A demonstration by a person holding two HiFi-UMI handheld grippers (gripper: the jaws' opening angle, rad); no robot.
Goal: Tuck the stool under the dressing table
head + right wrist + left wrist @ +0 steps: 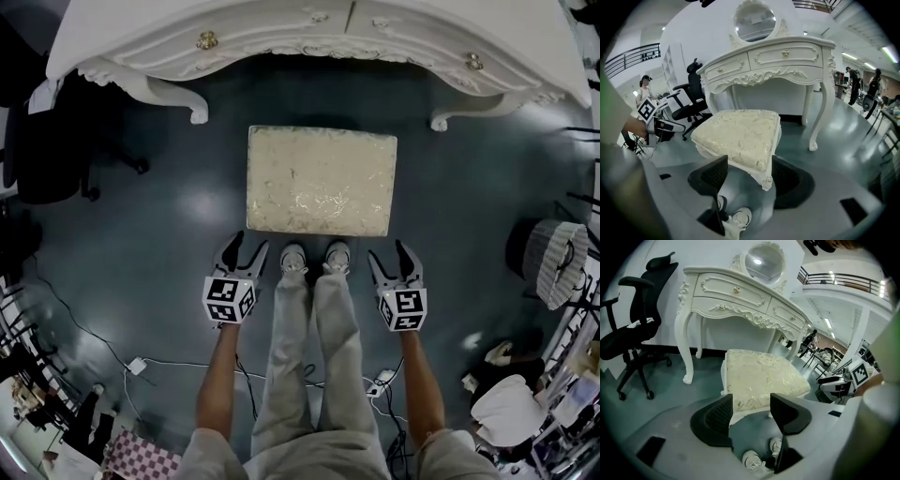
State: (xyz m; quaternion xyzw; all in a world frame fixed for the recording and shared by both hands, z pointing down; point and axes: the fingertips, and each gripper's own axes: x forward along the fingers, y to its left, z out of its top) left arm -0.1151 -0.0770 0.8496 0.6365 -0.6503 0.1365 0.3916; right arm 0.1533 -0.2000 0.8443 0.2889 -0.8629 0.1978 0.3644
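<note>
With the left gripper (pixel 248 242) and right gripper (pixel 388 249) both held open and empty, the stool (pixel 321 180), standing just before the dressing table (pixel 281 37), is judged light and soft-topped, best gripped at its rigid near corners.

This looks like a big open lab hall: a glossy grey-green poured floor (pixel 141 253) runs beneath a railed upper gallery (pixel 843 284). A carved white dressing table (pixel 736 294) stands beside a black mesh office chair (pixel 635 329), with a white power adapter (pixel 138 366) and cables lying loose.
</note>
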